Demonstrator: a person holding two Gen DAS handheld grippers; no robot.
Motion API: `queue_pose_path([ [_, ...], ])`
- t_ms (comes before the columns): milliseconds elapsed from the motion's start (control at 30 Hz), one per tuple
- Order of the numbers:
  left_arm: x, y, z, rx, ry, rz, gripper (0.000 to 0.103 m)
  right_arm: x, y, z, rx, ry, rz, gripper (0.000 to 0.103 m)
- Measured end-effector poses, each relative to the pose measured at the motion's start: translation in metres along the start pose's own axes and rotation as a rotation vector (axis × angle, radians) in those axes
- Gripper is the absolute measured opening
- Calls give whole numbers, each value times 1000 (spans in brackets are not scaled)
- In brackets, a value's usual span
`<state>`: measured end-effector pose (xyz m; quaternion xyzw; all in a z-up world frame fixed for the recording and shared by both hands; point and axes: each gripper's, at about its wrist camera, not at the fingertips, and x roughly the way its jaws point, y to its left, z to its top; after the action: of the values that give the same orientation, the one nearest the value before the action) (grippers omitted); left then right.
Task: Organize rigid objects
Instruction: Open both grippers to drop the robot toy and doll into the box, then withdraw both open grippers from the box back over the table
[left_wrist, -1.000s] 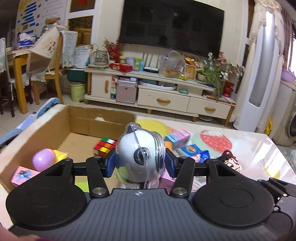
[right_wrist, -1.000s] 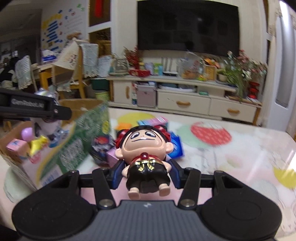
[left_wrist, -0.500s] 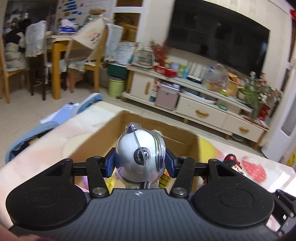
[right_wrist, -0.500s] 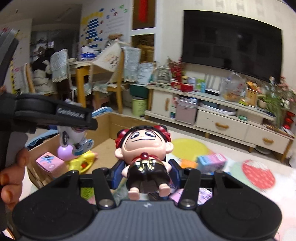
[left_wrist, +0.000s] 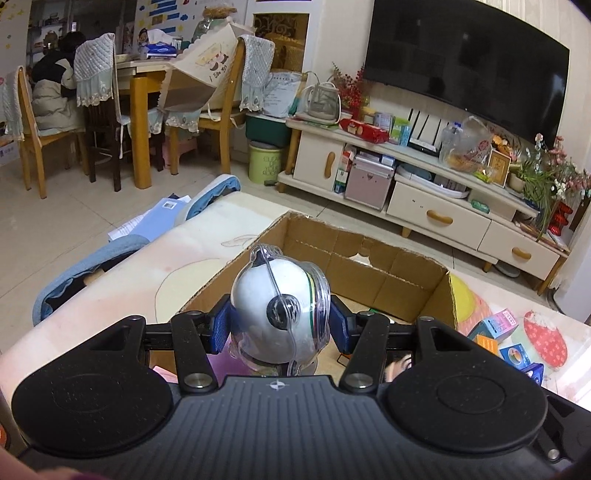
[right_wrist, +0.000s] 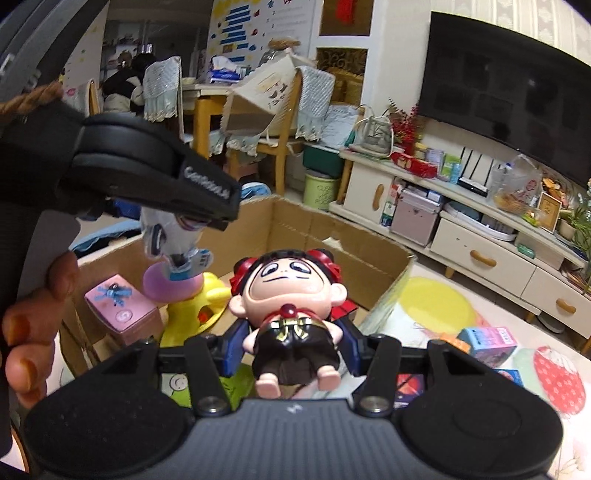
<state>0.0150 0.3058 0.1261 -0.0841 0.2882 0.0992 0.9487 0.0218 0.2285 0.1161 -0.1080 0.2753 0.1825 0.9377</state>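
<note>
My left gripper (left_wrist: 280, 325) is shut on a silver-white round robot toy (left_wrist: 279, 314) in a clear shell, held over the near left part of an open cardboard box (left_wrist: 369, 258). In the right wrist view the same toy (right_wrist: 173, 236) hangs under the left gripper above a purple ball (right_wrist: 170, 282) and a yellow toy (right_wrist: 195, 310) inside the box (right_wrist: 332, 229). My right gripper (right_wrist: 291, 343) is shut on a doll (right_wrist: 291, 299) with black hair, red buns and dark clothes, held over the box's near right side.
A pink box (right_wrist: 122, 314) lies in the box at left. Small colourful cartons (right_wrist: 487, 341) lie on the patterned tabletop (right_wrist: 436, 302) right of the box; they also show in the left wrist view (left_wrist: 495, 328). A TV cabinet and dining chairs stand behind.
Both grippers have swung left with their toys, from the table's loose cartons to over the cardboard box. The left gripper has come close to the right one. Both grips are unchanged.
</note>
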Motion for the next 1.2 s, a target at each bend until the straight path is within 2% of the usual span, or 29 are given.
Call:
queue_pose_path([
  [100, -1, -1, 0, 15, -2, 8, 70, 3, 6, -2, -28, 7, 8, 53],
  [167, -3, -2, 1, 28, -17, 16, 81, 0, 8, -3, -44, -5, -6, 60],
  [233, -5, -3, 0, 43, -28, 21, 98, -4, 9, -5, -42, -21, -20, 70],
  [300, -6, -3, 0, 50, -30, 22, 98, -9, 8, -7, -36, -34, -30, 77],
  [400, -7, -5, -1, 57, -26, 20, 102, -18, 5, -11, -11, -49, -47, 79],
  [900, -8, -14, -4, 131, -23, -15, 103, -50, -22, -35, 136, -92, -104, 93],
  [1200, -5, -13, -4, 157, -14, -29, 103, -55, -34, -48, 176, -87, -123, 94],
])
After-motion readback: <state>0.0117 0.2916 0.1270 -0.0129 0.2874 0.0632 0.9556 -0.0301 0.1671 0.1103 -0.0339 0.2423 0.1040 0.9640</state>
